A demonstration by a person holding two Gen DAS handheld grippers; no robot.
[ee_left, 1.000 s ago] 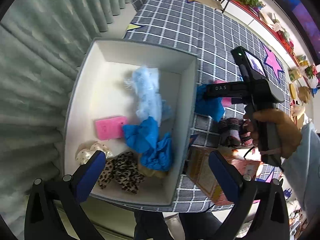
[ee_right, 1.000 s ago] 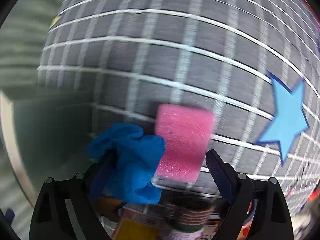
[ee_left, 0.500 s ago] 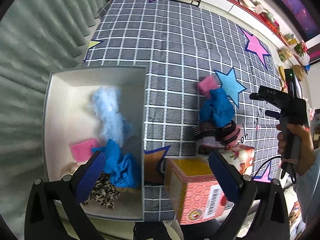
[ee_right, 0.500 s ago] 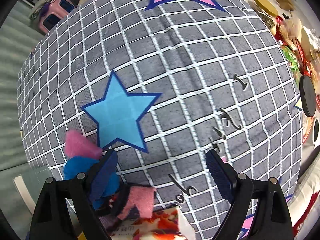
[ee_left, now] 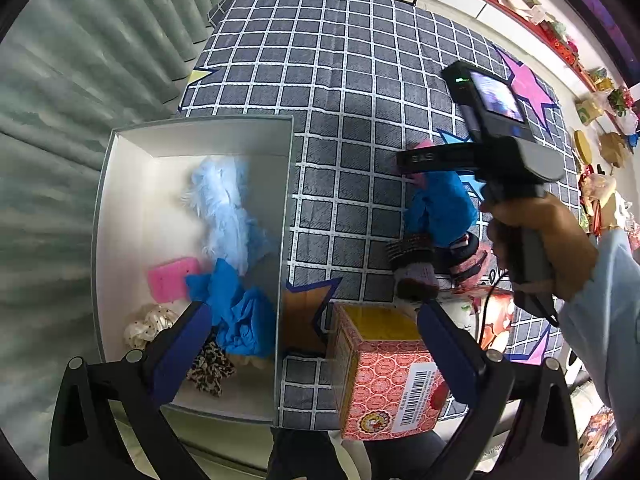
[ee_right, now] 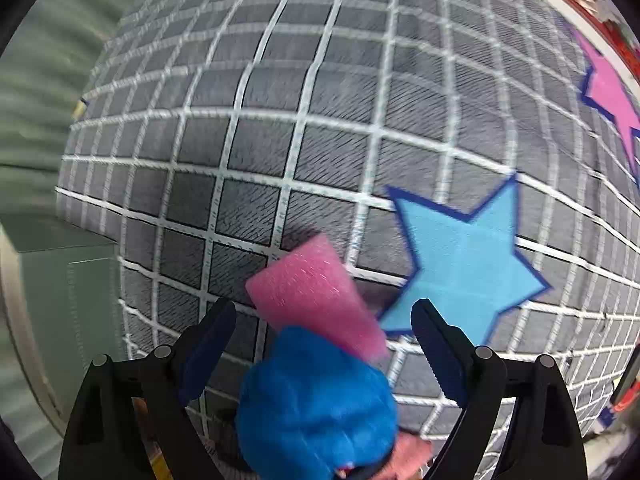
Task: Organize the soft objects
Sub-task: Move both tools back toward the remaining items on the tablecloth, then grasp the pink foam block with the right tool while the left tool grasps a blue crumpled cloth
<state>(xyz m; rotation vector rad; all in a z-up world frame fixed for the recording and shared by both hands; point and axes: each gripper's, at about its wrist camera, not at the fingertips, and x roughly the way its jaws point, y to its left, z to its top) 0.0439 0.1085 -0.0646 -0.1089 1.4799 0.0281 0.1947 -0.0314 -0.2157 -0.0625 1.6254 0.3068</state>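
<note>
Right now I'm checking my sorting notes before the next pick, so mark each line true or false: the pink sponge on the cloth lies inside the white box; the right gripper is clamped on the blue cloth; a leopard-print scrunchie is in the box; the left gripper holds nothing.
1. Pink sponge on the tablecloth lies inside the white box: false, it lies outside, beside a blue star.
2. Right gripper clamped on the blue cloth: false, its fingers stand apart, pressing nothing.
3. Leopard-print scrunchie in the box: true.
4. Left gripper holds nothing: true.
</note>
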